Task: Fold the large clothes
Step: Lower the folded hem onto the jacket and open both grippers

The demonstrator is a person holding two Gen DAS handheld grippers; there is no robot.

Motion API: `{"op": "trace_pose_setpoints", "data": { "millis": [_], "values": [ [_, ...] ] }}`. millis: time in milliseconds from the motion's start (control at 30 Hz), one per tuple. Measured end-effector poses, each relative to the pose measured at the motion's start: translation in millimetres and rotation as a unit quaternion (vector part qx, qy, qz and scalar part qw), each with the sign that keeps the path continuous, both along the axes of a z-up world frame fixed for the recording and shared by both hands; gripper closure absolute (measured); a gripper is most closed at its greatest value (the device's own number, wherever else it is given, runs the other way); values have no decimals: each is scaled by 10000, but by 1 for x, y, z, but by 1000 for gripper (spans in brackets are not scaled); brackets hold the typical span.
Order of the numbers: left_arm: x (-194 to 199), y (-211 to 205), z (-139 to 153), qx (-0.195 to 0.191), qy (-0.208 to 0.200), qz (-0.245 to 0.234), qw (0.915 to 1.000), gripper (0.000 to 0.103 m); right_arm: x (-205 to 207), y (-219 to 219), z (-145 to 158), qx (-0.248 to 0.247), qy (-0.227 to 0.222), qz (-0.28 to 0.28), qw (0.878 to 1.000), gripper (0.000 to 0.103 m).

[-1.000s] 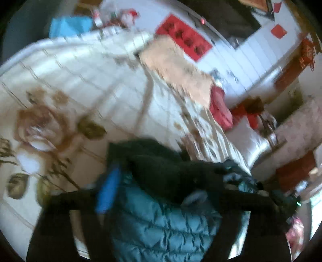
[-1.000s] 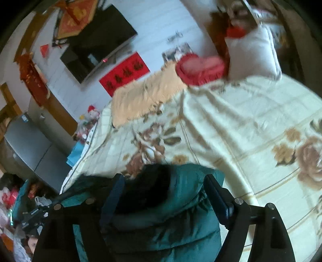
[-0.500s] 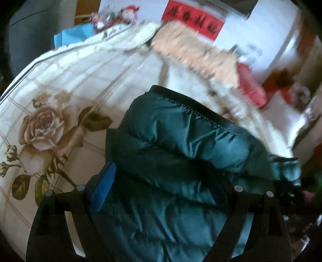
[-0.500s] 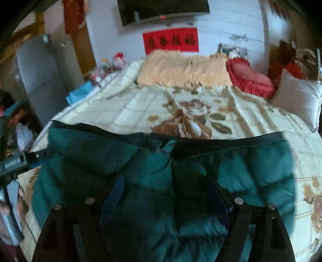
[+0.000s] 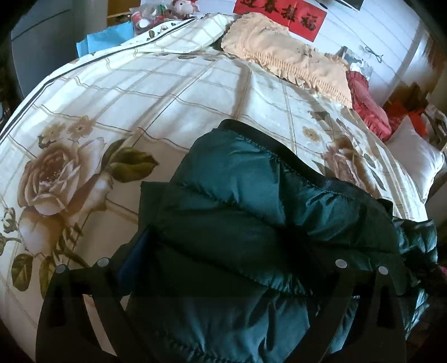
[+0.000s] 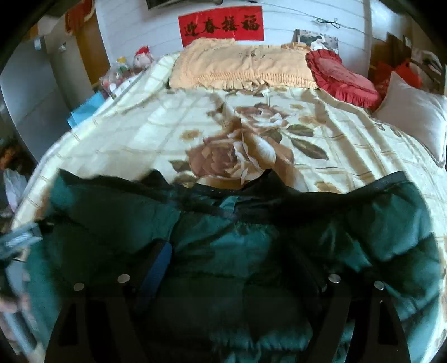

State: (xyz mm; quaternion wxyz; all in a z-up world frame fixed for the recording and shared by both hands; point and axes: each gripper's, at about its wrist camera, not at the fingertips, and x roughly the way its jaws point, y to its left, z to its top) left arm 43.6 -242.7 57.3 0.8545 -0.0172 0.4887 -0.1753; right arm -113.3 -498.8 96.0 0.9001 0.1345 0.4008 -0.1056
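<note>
- Two grippers, one in each of the person's hands, reach over a bed (image 6: 349,145) covered in a cream quilt printed with large roses.
- A dark teal puffer jacket (image 5: 251,195) lies bunched on the near part of the bed, its black-trimmed edge facing the pillows.
- Left gripper (image 5: 223,251): the jaws stand wide apart with jacket fabric heaped between them; I cannot tell whether they grip it.
- Right gripper (image 6: 232,268): the jaws also stand wide apart, jacket padding filling the gap; a grip cannot be confirmed.
- At the head of the bed lie a peach fringed blanket (image 6: 240,67), a red heart-shaped cushion (image 6: 340,75) and a pale pillow (image 6: 413,111).
- A red banner (image 6: 220,25) with black characters hangs on the white wall.
</note>
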Motion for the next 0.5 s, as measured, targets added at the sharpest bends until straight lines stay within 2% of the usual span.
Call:
{"op": "trace_pose_setpoints", "data": {
  "millis": [67, 167, 233, 333, 400, 500],
  "values": [
    [0, -2, 0, 14, -7, 5, 10000, 5, -17, -4, 16, -92, -285, -52, 9995, 22],
    [1, -5, -2, 47, -9, 20, 10000, 4, -32, -24, 22, -372, -285, -364, 9982, 22],
    [4, -7, -3, 63, 6, 19, 10000, 3, -31, -42, 13, -434, -43, -616, 9971, 22],
    [7, -10, -6, 57, 63, 11, 10000, 2, -31, -67, -9, -278, 226, -914, 9952, 30],
    [9, -13, -6, 93, 57, 24, 9999, 1, -28, -76, -21, -174, 256, -983, 9947, 30],
    [9, -17, -7, 182, -32, 44, 9998, 1, -21, -74, -29, -379, 341, -1009, 9936, 29]
  ]
}}
